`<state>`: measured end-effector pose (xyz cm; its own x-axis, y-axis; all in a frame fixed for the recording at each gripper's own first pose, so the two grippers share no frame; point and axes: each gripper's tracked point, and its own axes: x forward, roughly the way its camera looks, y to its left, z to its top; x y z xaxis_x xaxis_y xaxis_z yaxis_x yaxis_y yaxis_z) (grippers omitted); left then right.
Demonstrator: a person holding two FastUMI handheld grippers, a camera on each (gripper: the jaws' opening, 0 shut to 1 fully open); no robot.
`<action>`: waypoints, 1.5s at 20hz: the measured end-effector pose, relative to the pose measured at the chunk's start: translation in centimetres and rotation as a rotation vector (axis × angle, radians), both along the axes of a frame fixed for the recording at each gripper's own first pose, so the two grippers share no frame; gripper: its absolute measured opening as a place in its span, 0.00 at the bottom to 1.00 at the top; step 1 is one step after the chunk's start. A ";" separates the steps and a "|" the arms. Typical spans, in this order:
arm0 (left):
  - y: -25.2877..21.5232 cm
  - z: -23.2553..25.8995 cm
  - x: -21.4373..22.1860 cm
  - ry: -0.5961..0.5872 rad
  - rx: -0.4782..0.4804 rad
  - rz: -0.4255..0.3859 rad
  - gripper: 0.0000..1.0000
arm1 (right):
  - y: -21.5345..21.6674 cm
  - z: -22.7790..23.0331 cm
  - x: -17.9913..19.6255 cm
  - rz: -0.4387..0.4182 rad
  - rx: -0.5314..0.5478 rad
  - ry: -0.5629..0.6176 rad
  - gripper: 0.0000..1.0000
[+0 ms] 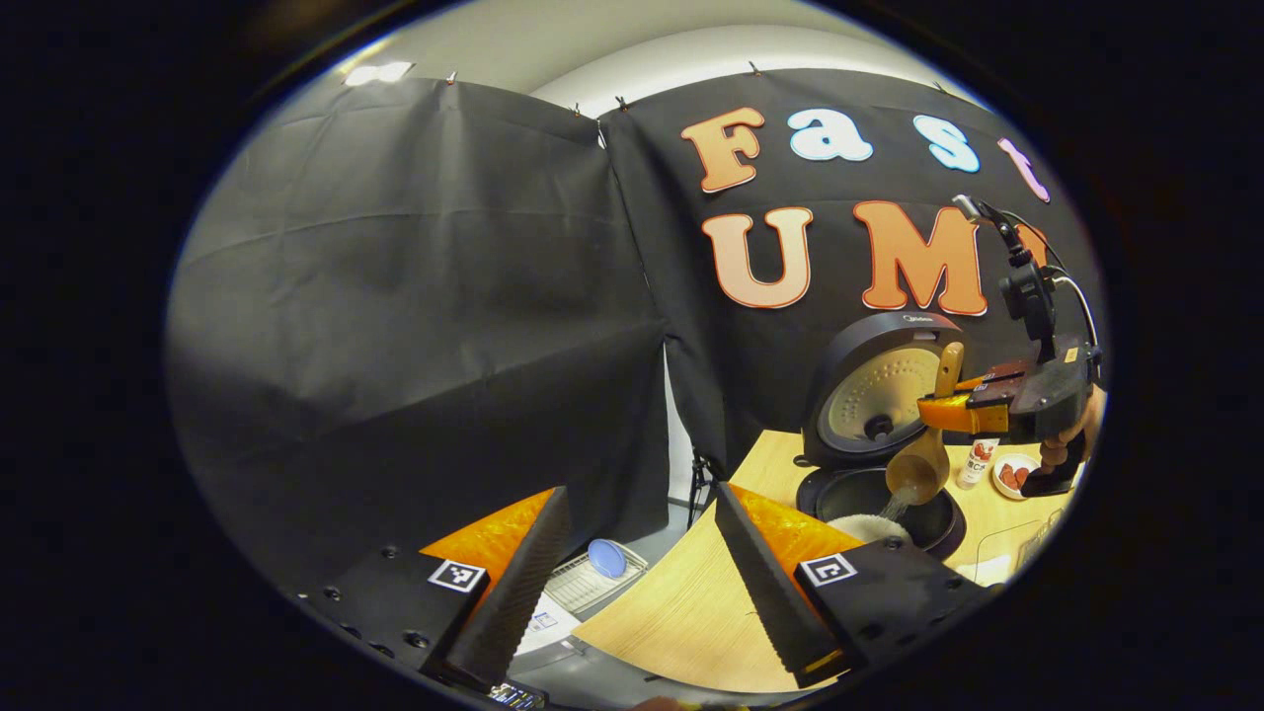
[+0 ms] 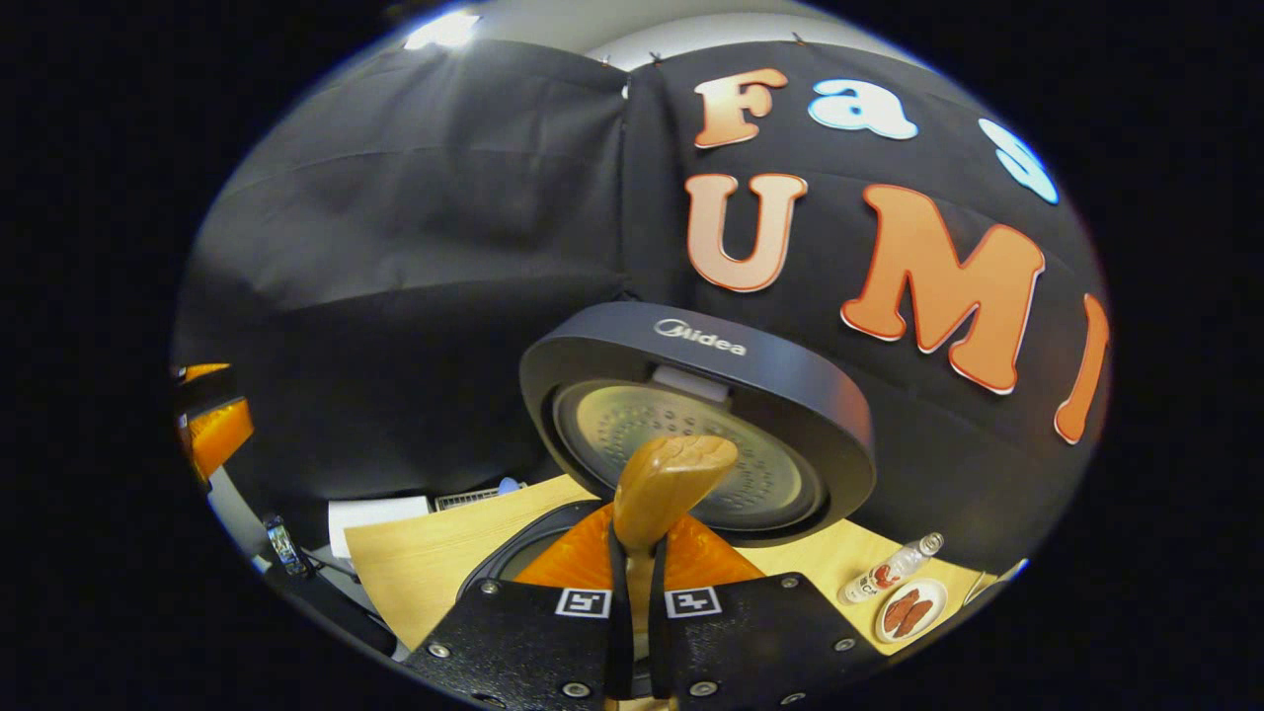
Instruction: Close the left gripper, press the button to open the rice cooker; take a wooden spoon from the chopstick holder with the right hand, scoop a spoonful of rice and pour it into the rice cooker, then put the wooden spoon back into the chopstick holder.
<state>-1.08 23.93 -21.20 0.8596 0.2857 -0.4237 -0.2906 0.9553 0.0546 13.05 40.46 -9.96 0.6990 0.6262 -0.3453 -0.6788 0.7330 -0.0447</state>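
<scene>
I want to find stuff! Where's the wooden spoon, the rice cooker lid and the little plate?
wooden spoon (image 1: 918, 472): left gripper view, its bowl.
rice cooker lid (image 2: 790, 385): right gripper view, dark outer rim.
little plate (image 2: 910, 611): right gripper view, its middle.

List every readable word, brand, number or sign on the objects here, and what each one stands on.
"Midea": on the rim of the rice cooker's open lid.
Small bottle beside the plate: red printed label, too small to read.
Square black-and-white markers on the right gripper, which holds the wooden spoon: patterns, no text.
</scene>
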 end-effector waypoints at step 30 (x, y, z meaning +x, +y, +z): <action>-14.2 3.9 2.5 -0.030 -0.009 -0.247 0.92 | -41.3 -10.0 -5.2 -0.798 0.199 0.291 0.06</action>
